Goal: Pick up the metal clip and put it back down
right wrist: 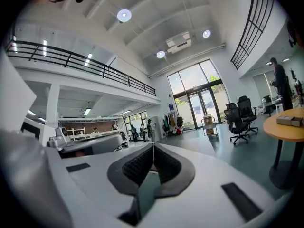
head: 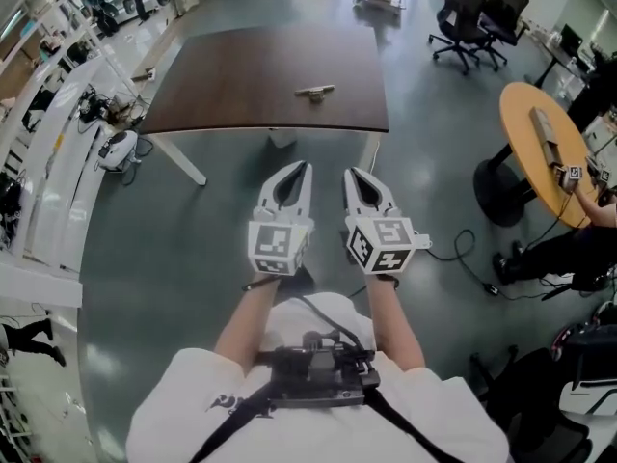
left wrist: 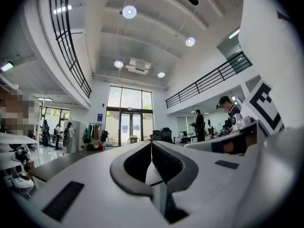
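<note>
The metal clip (head: 315,92) lies on the dark brown table (head: 251,75), near its middle, well ahead of both grippers. My left gripper (head: 304,167) and right gripper (head: 351,174) are held side by side in front of the person's chest, short of the table's near edge. Each is shut with its jaw tips together and nothing between them. In the left gripper view the left gripper (left wrist: 151,143) points out into the hall, and in the right gripper view the right gripper (right wrist: 153,145) does the same. The clip shows in neither gripper view.
A round wooden table (head: 540,148) with a small box stands at the right, and office chairs (head: 477,17) at the back right. White benches (head: 67,162) with gear line the left side. Grey floor lies between me and the dark table.
</note>
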